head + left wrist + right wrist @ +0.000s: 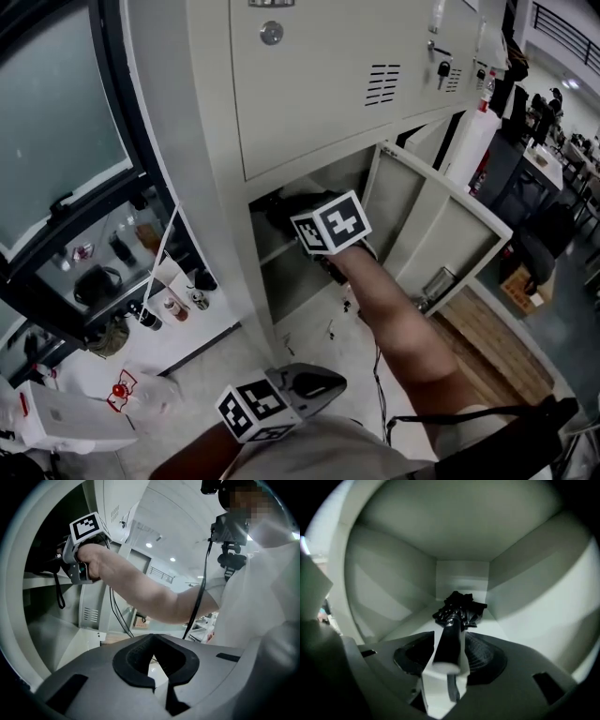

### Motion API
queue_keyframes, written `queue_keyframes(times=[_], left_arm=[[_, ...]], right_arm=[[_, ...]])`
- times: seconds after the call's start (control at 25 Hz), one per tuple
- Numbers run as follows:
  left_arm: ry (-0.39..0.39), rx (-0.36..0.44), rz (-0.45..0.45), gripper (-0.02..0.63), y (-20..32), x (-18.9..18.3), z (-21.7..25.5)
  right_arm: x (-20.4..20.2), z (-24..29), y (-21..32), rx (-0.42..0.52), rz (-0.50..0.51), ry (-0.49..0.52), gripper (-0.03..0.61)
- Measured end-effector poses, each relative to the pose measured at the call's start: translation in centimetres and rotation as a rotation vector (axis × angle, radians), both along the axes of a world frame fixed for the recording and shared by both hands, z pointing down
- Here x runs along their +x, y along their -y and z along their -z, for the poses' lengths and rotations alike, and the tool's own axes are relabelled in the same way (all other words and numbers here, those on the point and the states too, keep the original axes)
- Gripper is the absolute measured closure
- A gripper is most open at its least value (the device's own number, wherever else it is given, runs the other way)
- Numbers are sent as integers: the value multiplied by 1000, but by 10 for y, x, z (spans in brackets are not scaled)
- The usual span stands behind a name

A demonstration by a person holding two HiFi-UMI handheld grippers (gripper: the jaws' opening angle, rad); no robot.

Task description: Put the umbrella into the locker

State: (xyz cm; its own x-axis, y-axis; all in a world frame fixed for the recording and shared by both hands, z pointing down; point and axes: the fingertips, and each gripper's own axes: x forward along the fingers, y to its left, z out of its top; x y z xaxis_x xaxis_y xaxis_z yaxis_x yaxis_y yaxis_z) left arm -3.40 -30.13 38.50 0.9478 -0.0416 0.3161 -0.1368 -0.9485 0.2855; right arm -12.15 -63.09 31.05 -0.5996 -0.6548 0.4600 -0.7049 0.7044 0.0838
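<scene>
Your right gripper (454,667) reaches into the open lower compartment of the locker (319,84), and its jaws stand apart around the handle of the umbrella (457,609) without pressing on it: a strip of shelf shows between the handle and the right-hand pad. The umbrella lies on the compartment's shelf (511,630), its black folds bunched toward the back wall. Your left gripper (323,382) hangs low outside the locker, jaws together and empty.
</scene>
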Motion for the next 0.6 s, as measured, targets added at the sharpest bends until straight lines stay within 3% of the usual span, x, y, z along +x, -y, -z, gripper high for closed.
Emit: queue_keyframes(times=[0.52,0.6], left_arm=[[-26,-1,50,604,-80,60,1],[-31,-13,63,604,-95,71,-1]], right_arm=[[57,7,-119,32,71,88,402],[64,1,-146,25,100,106,494]])
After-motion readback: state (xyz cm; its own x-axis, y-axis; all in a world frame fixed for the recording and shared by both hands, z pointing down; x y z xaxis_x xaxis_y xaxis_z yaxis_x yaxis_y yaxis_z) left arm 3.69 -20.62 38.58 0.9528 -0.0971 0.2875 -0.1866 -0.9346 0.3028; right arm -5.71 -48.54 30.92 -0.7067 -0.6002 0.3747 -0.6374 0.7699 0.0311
